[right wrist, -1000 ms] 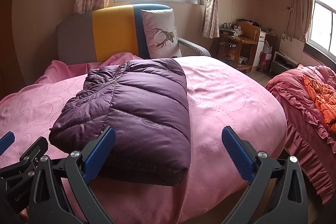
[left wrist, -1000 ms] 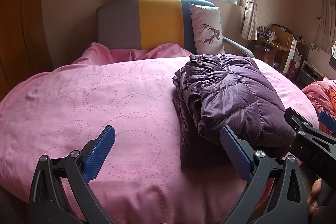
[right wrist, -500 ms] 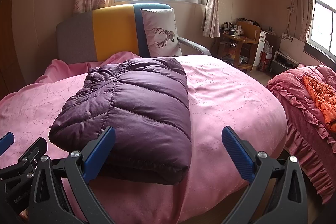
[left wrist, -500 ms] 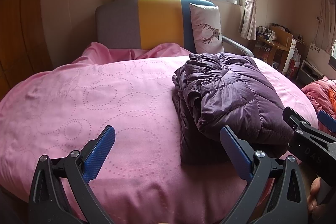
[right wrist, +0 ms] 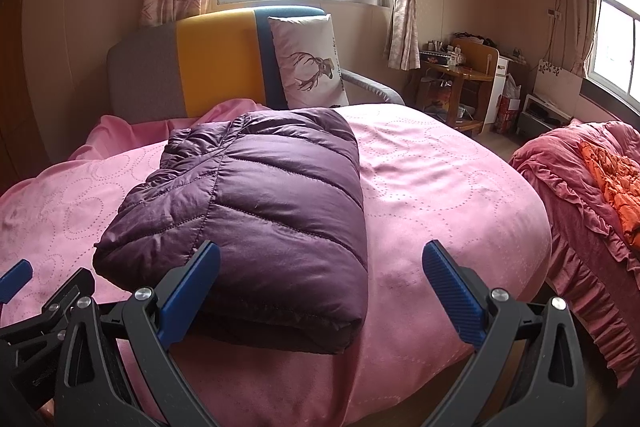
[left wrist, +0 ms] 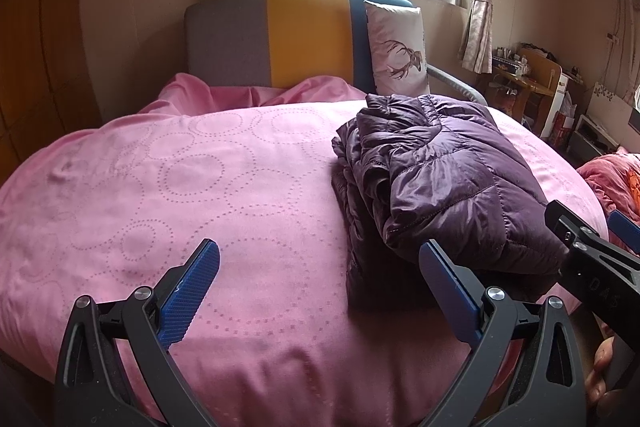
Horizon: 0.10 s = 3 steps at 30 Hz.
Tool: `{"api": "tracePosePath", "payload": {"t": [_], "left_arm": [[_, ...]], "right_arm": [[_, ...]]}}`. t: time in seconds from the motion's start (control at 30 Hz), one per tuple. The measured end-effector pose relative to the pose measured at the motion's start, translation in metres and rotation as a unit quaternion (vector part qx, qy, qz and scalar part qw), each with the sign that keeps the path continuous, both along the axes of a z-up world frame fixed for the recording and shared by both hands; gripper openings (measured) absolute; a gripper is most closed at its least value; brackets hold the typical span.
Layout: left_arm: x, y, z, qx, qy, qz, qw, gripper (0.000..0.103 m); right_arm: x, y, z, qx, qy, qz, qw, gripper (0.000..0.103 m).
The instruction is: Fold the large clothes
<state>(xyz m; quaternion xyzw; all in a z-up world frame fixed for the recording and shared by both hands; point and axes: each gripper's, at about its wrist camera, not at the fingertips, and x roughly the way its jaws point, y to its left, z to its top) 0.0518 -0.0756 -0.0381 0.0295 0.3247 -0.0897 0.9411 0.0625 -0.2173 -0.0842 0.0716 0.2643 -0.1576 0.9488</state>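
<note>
Purple puffer jacket (right wrist: 256, 199) lies folded into a thick rectangular bundle on the pink bed cover (left wrist: 168, 195), toward the near edge of the bed, right of centre in the left wrist view. Fold looks essentially done.

Left tool (left wrist: 320, 287): blue pads spread wide, nothing between them, hanging above bare cover just beside the bundle's left edge. Right tool (right wrist: 322, 287): likewise spread and empty, its left pad in front of the bundle's near corner; contact cannot be told.

Risks, as judged from this state:
- Padded fill is springy. The top layer looks puffed and rounded, so it may loft and slide off the lower layers if left unpressed.
- Left side of the bundle shows loose, crumpled layers (left wrist: 360, 163) in the left wrist view. A pad catching there on the way past would drag a layer out and undo the fold.
- Shell fabric looks slick; a pinch on one layer only would peel it rather than move the whole stack.
- Bundle sits near the bed's front edge; a push toward the person could tip it over.
</note>
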Motion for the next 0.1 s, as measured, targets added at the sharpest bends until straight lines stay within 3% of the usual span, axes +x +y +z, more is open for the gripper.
{"api": "tracePosePath", "payload": {"t": [0.1], "left_arm": [[0.0018,0.0011,-0.0013,-0.003,0.004,0.004,1.0,0.099]], "right_arm": [[0.0001,0.0007,-0.0005,0.002,0.0,0.002,1.0,0.101]]}}
